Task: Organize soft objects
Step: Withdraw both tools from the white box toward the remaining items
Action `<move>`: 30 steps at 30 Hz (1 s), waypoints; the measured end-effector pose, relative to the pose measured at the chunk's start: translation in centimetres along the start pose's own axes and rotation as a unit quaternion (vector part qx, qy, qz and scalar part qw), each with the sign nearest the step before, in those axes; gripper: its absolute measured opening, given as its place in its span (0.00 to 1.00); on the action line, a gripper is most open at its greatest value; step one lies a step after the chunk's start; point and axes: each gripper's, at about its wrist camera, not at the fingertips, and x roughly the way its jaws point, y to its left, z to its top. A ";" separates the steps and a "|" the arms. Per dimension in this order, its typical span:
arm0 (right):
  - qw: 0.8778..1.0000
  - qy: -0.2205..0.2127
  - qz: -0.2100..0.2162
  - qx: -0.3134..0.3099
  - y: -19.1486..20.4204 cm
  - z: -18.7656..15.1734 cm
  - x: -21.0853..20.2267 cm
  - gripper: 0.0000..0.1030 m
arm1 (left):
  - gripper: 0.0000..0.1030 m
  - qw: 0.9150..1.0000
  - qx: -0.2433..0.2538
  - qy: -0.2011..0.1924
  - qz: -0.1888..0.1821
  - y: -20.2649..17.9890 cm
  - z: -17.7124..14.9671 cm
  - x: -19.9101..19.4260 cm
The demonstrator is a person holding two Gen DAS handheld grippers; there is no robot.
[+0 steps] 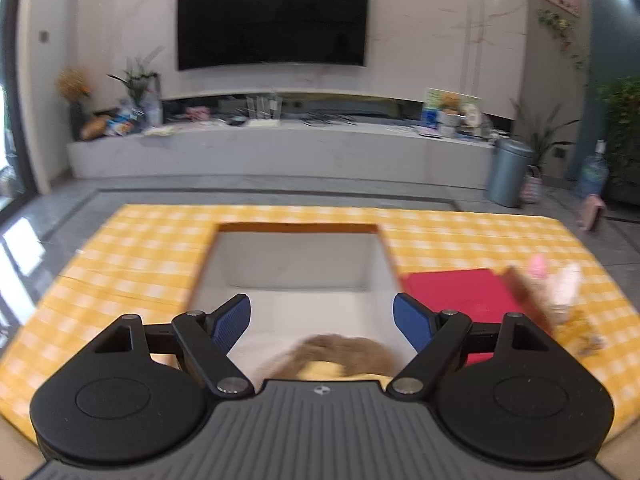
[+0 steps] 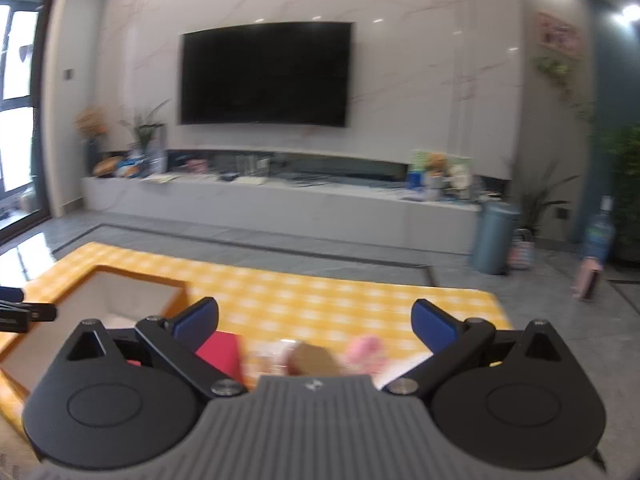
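My left gripper (image 1: pixel 322 314) is open over a white storage box (image 1: pixel 296 260) with an orange rim, set on the yellow checked tablecloth (image 1: pixel 132 256). A blurred brown and yellow plush toy (image 1: pixel 336 354) lies in the box just below and behind the fingertips, not gripped. A red cloth (image 1: pixel 456 290) lies right of the box, with a blurred brown, pink and white plush toy (image 1: pixel 548 288) at its right edge. My right gripper (image 2: pixel 316 318) is open above that plush toy (image 2: pixel 332 356) and the red cloth (image 2: pixel 220 350). The box (image 2: pixel 120 296) is at the left.
The table's far edge (image 2: pixel 280 270) drops to a grey floor. Beyond are a long TV console (image 1: pixel 280 152) with clutter, a wall TV (image 1: pixel 272 14), a blue bin (image 1: pixel 510 172) and plants. The left gripper's tip (image 2: pixel 24 312) shows at the left edge of the right wrist view.
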 end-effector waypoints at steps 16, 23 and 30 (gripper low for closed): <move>0.994 0.005 -0.084 0.073 -9.0 -6.5 -0.4 0.98 | 0.93 0.995 0.062 0.062 -0.052 -14.2 -1.4 3.4; 0.985 0.031 -0.103 0.134 -13.3 -8.4 0.5 0.98 | 0.93 0.989 0.101 0.089 -0.058 -20.2 -2.7 6.1; 0.973 0.052 -0.121 0.189 -17.1 -10.3 1.3 0.98 | 0.93 0.978 0.147 0.123 -0.079 -25.4 -4.4 9.7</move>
